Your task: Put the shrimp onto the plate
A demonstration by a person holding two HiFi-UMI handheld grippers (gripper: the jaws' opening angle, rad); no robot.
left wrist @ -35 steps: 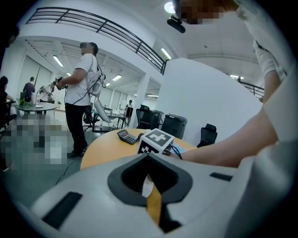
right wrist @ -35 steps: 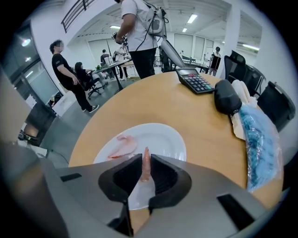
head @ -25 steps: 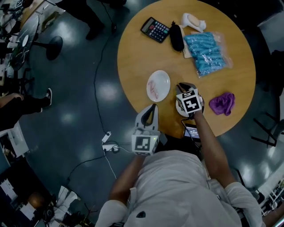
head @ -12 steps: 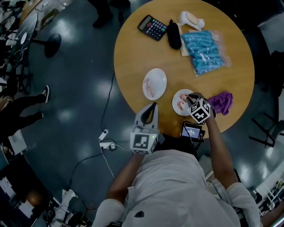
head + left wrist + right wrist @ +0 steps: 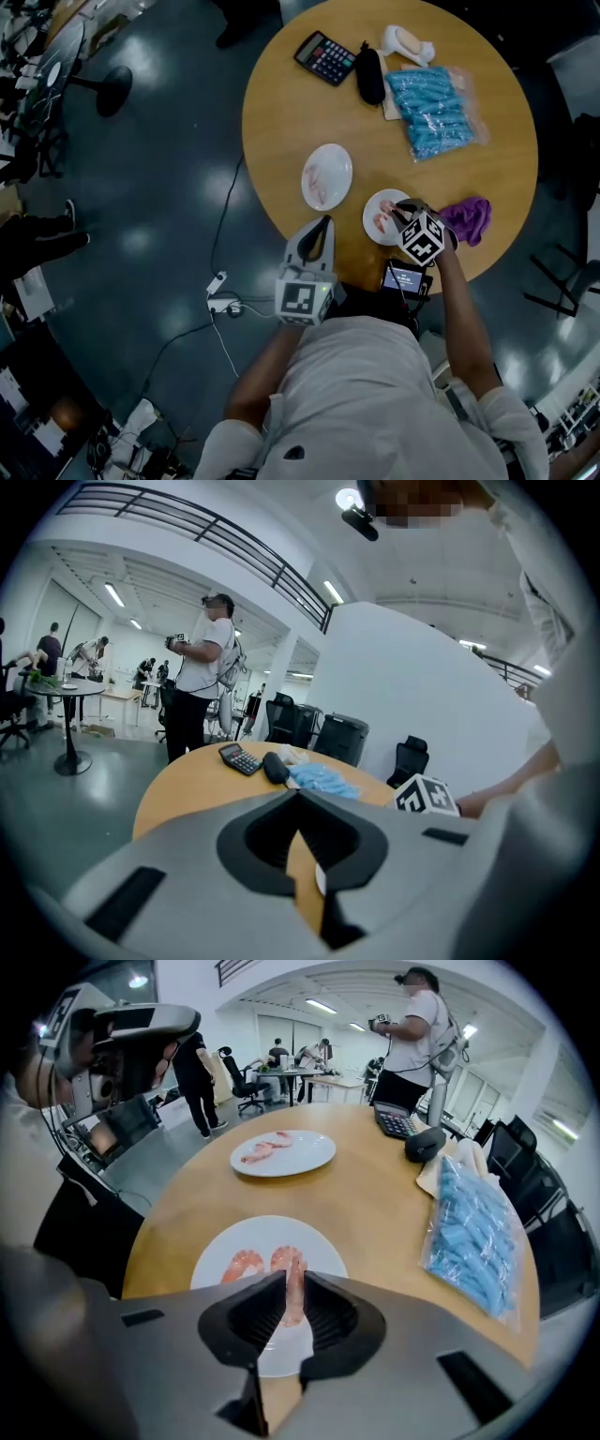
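— Right gripper view first: what are the right tongs (image 5: 292, 1281) carrying?
— They stand narrow, pinching a shrimp (image 5: 291, 1260) over the near plate (image 5: 211, 1258), toward its 6 o'clock rim. I can't tell whether it touches the plate. The left tongs (image 5: 298, 797) are pressed together with nothing in them, held by the tabletop's (image 5: 375, 1194) near edge.
— What could go wrong?
— The pinch looks thin and the shrimp slick. I'd guess a jerk could slip it onto the bare tabletop, or a careless drop could pile it on the second shrimp (image 5: 241, 1266) just at its 9 o'clock.
— And the containers?
— The near plate carries that second shrimp. The far plate (image 5: 314, 1155), at 12 o'clock, has pink shrimp pieces (image 5: 265, 1147). A clear bag (image 5: 473, 1232) at 3 o'clock holds blue items.
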